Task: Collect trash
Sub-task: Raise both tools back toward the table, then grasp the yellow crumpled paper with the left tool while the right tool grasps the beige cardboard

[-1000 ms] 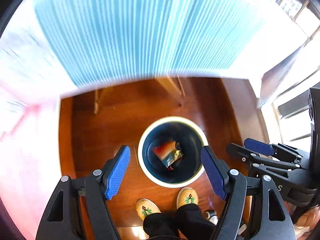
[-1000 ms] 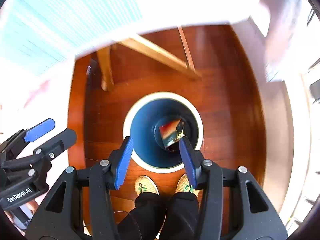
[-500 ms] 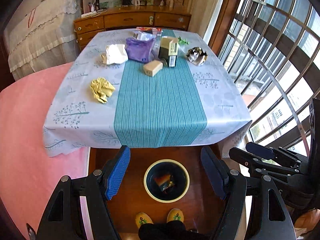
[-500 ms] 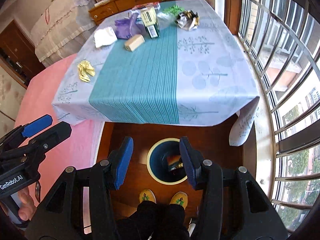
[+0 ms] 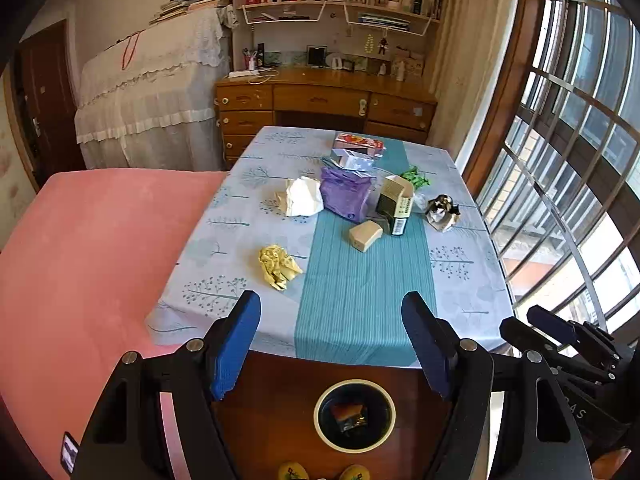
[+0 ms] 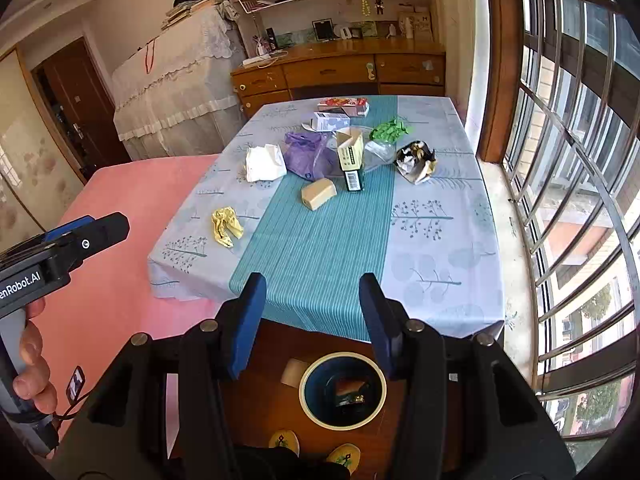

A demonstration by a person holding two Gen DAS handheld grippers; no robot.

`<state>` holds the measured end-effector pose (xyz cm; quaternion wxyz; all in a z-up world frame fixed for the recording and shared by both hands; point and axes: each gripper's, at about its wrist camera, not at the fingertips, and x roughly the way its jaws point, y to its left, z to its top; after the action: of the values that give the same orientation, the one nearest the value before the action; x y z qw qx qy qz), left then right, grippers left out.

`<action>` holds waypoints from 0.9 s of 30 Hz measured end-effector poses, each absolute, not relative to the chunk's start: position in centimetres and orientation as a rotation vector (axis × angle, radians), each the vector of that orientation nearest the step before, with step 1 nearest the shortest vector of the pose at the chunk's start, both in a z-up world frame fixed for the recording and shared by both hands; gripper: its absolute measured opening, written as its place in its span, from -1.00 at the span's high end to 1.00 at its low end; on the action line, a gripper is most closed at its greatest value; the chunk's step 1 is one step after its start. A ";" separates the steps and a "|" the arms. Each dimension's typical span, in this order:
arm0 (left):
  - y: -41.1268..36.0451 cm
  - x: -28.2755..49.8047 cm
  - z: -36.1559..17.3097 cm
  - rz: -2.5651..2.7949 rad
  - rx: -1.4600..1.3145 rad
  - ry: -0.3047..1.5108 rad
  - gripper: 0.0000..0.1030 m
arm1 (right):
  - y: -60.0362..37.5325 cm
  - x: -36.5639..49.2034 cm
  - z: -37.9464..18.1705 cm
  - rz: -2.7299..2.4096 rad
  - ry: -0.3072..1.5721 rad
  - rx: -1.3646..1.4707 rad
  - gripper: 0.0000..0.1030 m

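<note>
Left tongs [image 5: 331, 336]: released, nothing between the blue pads. Right tongs [image 6: 312, 312]: released, narrower gap, nothing grasped. Bin [image 6: 306, 384]: on the wood floor below and just ahead of both tongs, holding 1 dark wrapper [image 6: 350, 391]. Bench [image 5: 460, 280], beyond the tongs, under a blue striped cloth, carries the remaining trash: yellow crumpled paper [image 5: 278, 266] nearest the left tongs; tan box [image 5: 365, 235] on the centre stripe; white wad [image 5: 302, 197], purple bag [image 5: 346, 196], upright carton [image 5: 396, 204] and foil wad [image 5: 442, 210] farther off.
</note>
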<state>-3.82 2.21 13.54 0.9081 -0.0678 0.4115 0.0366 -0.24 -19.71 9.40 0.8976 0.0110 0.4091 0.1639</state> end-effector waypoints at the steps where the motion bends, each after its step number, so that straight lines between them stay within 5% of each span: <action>1: 2.8 -3.5 13.8 0.105 -0.144 0.852 -0.44 | -19.4 0.2 9.7 0.347 0.836 0.015 0.12; 12: 7.5 2.4 10.5 0.202 -0.176 0.936 -0.44 | -16.7 8.6 8.8 0.347 0.807 -0.015 -0.02; 27: 14.9 17.9 -5.9 0.195 -0.355 1.252 -0.44 | -10.5 23.8 -3.7 0.314 0.965 -0.106 -0.34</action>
<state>17.86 14.86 -5.85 0.7912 -0.1650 0.5820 0.0904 23.80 -10.54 -3.68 0.8727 -0.0507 0.4617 0.1505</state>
